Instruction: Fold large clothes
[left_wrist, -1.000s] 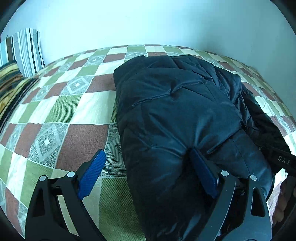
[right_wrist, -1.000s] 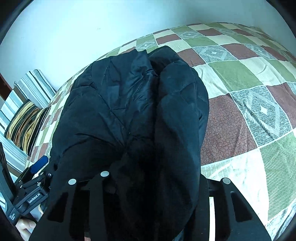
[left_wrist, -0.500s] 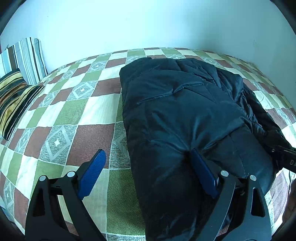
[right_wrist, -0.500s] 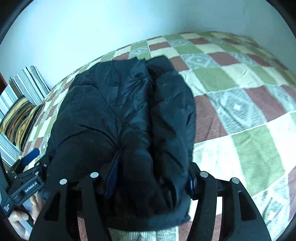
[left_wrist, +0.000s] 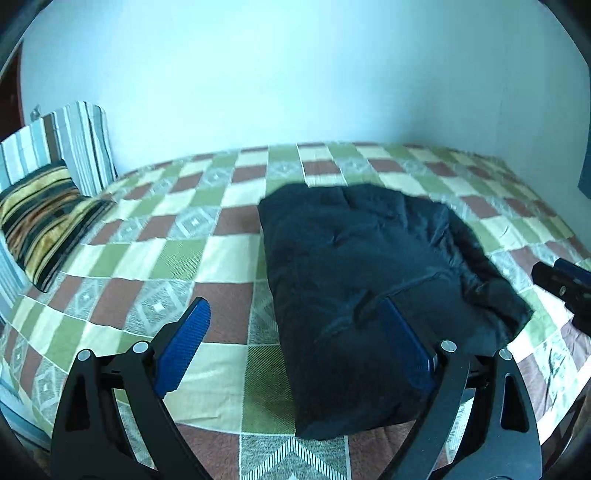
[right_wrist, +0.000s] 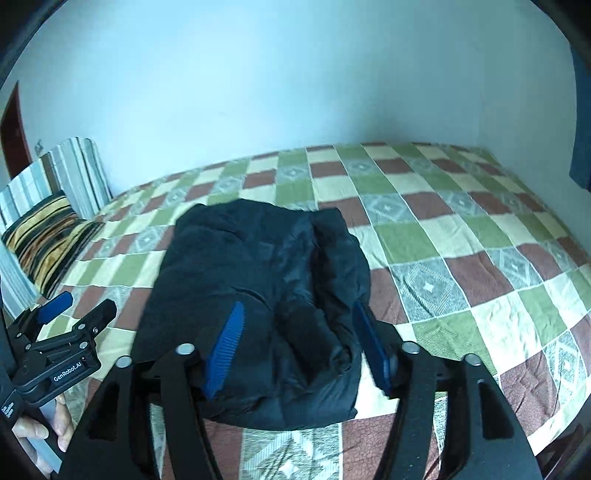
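A dark navy puffer jacket (left_wrist: 369, 266) lies folded into a thick bundle on the checked bedspread (left_wrist: 166, 258); it also shows in the right wrist view (right_wrist: 266, 280). My left gripper (left_wrist: 295, 343) is open, above the jacket's near left edge and holding nothing. My right gripper (right_wrist: 299, 350) is open, above the bundle's near right end and holding nothing. The left gripper also shows at the left of the right wrist view (right_wrist: 70, 321), and the right gripper's tip shows at the right edge of the left wrist view (left_wrist: 565, 280).
A striped yellow-and-black pillow (left_wrist: 40, 221) and a grey striped cushion (left_wrist: 74, 144) lean at the bed's left end. A pale wall (left_wrist: 295, 74) runs behind the bed. The bed's near edge (right_wrist: 554, 435) is close below the grippers.
Both grippers have pulled back and up from the jacket. The right gripper has opened and let the jacket go. The folded bundle now lies flat on the bed.
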